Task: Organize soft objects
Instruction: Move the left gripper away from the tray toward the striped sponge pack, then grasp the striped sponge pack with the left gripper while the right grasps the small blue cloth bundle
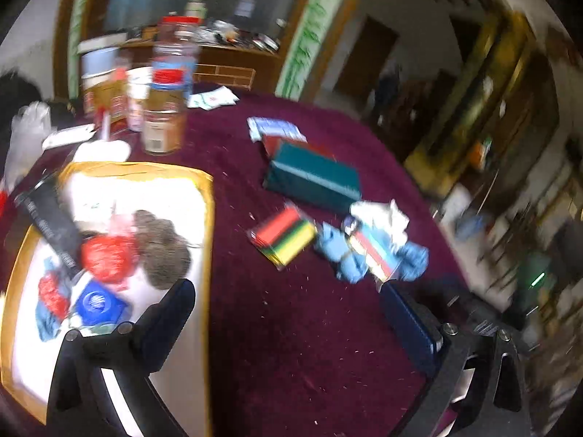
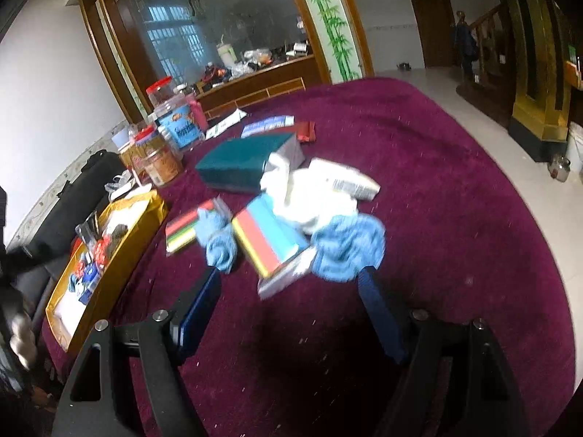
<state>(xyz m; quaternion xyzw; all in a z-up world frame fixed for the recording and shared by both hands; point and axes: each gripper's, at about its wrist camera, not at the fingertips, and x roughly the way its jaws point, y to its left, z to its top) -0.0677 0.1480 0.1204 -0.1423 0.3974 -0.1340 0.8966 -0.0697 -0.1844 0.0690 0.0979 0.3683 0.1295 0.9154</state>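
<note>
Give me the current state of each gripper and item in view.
Left gripper: open, empty, above the cloth.
Right gripper: open, empty, near the pile.
Blue cloths: crumpled, loose on the table.
White cloth: crumpled, in the pile.
Yellow tray: open, holding several items.
Teal box: closed, lying flat.
Red-lidded jar: upright, lid on.
</note>
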